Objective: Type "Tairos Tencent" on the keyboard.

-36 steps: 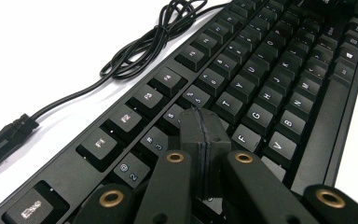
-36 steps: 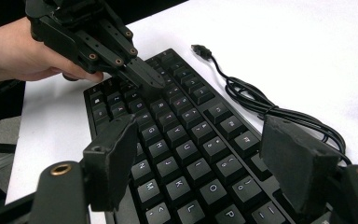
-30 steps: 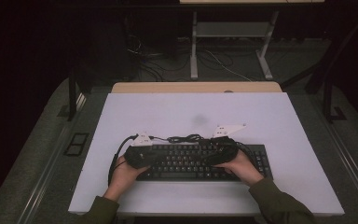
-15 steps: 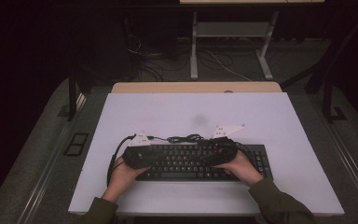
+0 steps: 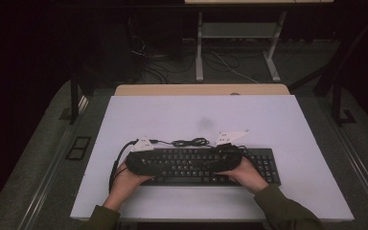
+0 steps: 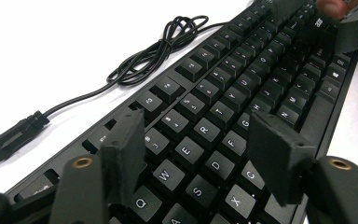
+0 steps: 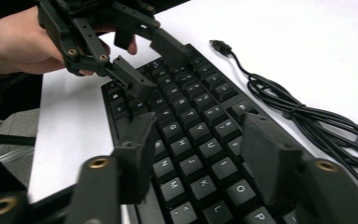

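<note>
While I look from left to right, my left gripper (image 6: 200, 154) hangs over the Q, W, E keys with its jaws wide apart, holding nothing. My right gripper (image 7: 200, 154) hangs over the J, K, L keys, jaws wide apart too and empty. The black keyboard (image 5: 206, 165) lies flat near my edge of the white table (image 5: 287, 124), its cable (image 5: 189, 142) bunched just behind. I think it is stiff and light. I would pinch its two short ends, not the wobbly keys.

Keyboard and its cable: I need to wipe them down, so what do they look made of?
The keyboard looks like matte black plastic: dull keycaps with printed legends and little glare. The cable seems rubber or vinyl-jacketed, with a faint sheen and soft loops. The table looks smooth and white; its material is unclear.
</note>
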### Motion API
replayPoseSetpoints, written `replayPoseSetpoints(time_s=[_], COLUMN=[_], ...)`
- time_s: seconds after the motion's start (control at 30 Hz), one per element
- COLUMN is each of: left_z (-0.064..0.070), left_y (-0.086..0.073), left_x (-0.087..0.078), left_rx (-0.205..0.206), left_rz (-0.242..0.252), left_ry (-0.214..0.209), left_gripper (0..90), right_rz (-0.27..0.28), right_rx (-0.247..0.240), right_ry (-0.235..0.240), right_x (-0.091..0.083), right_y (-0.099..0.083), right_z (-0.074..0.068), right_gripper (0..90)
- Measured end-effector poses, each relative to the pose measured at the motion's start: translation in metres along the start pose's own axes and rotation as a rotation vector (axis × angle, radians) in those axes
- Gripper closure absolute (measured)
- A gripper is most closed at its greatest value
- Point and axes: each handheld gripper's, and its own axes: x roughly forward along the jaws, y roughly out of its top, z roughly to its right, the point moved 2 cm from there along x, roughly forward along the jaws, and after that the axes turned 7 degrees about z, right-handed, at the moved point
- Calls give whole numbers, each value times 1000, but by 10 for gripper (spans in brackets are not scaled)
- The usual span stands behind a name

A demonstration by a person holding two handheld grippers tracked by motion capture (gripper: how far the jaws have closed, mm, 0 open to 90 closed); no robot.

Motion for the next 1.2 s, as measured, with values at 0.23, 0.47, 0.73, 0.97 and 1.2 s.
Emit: replayPoseSetpoints(time_s=[0.23, 0.47, 0.73, 0.97, 1.2], left_z=[2, 4, 5, 6, 6], left_y=[0, -1, 0, 0, 0], left_x=[1, 2, 1, 1, 1], left_rx=[5, 6, 14, 17, 15], left_rz=[-4, -8, -14, -13, -12], left_ry=[1, -4, -10, -16, -17], left_gripper=[296, 275, 268, 268, 267], right_rz=[-33, -75, -120, -150, -161], right_rx=[-14, -23, -34, -35, -42], right_ry=[22, 39, 41, 30, 26], right_x=[4, 11, 22, 29, 33], right_y=[-1, -5, -10, -15, -16], right_z=[-7, -13, -18, -19, -21], right_gripper=[711, 852, 893, 892, 893])
